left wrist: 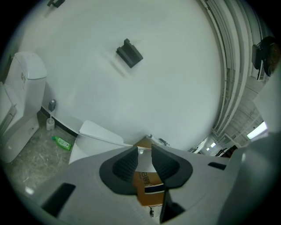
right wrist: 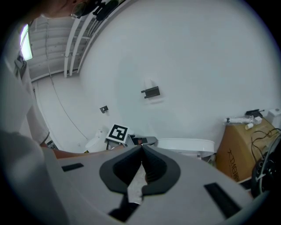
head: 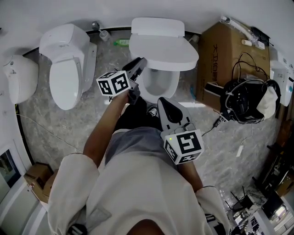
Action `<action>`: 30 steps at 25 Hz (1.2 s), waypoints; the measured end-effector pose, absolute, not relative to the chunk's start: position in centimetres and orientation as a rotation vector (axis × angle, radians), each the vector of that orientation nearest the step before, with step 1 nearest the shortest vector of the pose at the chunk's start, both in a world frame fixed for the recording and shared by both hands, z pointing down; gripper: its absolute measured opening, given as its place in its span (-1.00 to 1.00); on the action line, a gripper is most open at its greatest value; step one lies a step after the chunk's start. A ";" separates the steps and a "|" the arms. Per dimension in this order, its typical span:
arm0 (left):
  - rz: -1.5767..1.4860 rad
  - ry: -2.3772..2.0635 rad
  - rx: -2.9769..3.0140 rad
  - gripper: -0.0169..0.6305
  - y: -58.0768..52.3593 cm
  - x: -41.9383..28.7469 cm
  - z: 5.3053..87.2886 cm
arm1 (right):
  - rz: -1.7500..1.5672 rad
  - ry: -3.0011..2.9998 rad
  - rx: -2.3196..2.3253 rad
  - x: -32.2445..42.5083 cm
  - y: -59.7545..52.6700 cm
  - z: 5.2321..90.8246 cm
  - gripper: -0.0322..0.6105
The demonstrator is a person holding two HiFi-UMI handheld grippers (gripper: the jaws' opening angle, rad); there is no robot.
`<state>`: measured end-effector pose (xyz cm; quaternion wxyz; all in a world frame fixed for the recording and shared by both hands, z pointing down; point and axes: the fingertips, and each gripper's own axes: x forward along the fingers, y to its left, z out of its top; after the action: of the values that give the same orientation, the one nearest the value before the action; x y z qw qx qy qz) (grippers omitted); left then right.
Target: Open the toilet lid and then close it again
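toilet lid (head: pixel 163 51) just beyond left tongs (head: pixel 139 65), seemingly apart

Toilet lid (head: pixel 163 51): white, glossy, rounded slab, hinged at the rear just below the white tank (head: pixel 157 26). It is part-raised and tilted, with its front edge off the seat. The toilet bowl (head: pixel 158 86) below it is exposed, a white rim round an oval opening. The toilet stands on a grey marbled floor (head: pixel 59 124), its back to the white wall (head: pixel 46 13).

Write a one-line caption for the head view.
A person stands over a toilet with its lid partly raised, the open left gripper by the lid's edge.
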<state>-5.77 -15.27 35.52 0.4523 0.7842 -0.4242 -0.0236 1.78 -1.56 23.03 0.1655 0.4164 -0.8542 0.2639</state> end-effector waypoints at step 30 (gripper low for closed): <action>-0.067 -1.129 2.156 -0.91 -31.1 -7.4 30.0 | 0.769 -2.366 1.324 0.9 -8.8 23.0 -0.87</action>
<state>-7.39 -31.13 30.01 0.3463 0.8307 -0.4351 -0.0260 0.87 -8.77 23.00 0.1609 0.4636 -0.8286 0.2694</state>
